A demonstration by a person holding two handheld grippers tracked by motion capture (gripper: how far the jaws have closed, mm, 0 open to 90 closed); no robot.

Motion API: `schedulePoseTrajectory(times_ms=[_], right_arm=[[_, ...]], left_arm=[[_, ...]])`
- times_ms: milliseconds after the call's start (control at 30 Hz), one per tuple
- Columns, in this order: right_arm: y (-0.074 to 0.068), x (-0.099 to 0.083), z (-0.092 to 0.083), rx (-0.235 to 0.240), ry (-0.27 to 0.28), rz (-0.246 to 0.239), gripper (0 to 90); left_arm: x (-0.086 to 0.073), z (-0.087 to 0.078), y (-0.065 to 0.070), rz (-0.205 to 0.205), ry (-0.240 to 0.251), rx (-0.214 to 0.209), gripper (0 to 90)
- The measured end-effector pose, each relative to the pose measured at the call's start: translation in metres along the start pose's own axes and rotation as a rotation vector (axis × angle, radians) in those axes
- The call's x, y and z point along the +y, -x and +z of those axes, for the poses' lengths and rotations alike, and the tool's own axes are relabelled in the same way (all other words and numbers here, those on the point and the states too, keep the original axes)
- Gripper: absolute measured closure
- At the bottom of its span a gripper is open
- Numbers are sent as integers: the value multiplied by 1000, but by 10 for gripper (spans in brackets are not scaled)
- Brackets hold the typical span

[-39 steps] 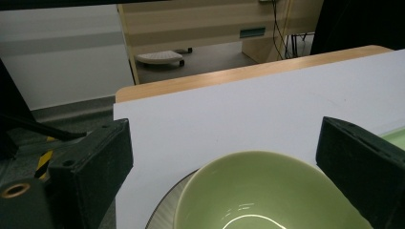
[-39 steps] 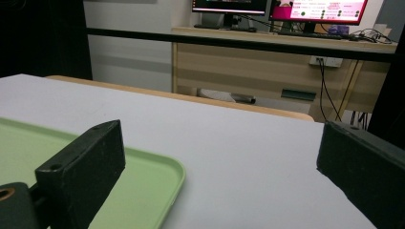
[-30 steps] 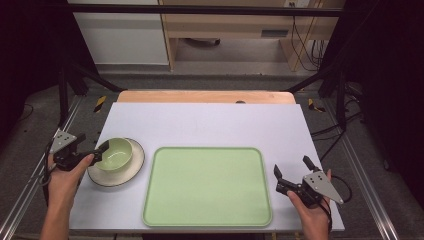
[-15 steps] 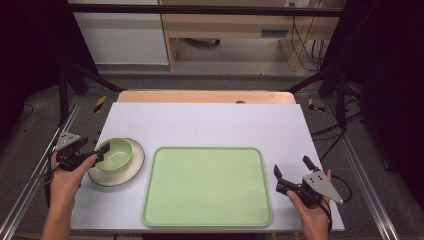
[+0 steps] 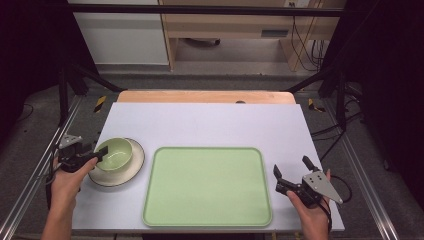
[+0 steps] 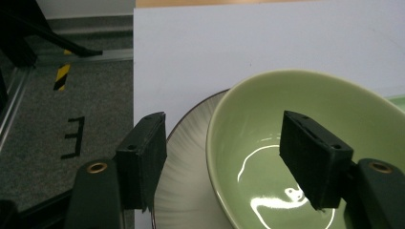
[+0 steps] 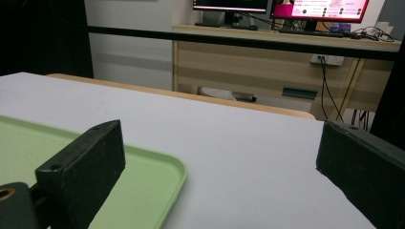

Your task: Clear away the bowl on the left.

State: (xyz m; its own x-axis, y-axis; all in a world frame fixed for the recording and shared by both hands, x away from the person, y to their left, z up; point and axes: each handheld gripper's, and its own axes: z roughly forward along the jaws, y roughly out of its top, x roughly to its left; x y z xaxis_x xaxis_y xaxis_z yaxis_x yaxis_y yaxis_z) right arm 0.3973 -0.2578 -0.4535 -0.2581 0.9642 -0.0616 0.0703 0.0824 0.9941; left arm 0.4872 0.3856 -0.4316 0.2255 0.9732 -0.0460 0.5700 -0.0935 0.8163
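Observation:
A pale green bowl sits on a cream plate with a dark rim at the table's left. My left gripper is open at the bowl's left rim. In the left gripper view, one jaw hangs over the plate outside the bowl and the other is inside it, so the gripper straddles the rim without clamping it. A light green tray lies empty at the centre front. My right gripper rests open just right of the tray, nothing between its jaws; the tray's corner lies beside its left jaw.
The white tabletop stretches behind the tray to a wooden strip at the far edge. Metal frame rails flank the table on both sides. A wooden desk with monitors stands beyond.
My left gripper has edged right toward the bowl, bringing its jaws over the rim. The bowl, plate, tray and right gripper have stayed put.

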Motion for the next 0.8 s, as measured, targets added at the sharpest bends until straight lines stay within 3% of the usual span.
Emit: schedulePoseTrajectory(times_ms=[367,800], right_arm=[[0,0,0,1,-5,-1,31],[-1,-1,1,6,-10,0,31]], left_arm=[[-1,1,0,-20,-34,5,468],[-5,5,-1,-47,-66,13,537]])
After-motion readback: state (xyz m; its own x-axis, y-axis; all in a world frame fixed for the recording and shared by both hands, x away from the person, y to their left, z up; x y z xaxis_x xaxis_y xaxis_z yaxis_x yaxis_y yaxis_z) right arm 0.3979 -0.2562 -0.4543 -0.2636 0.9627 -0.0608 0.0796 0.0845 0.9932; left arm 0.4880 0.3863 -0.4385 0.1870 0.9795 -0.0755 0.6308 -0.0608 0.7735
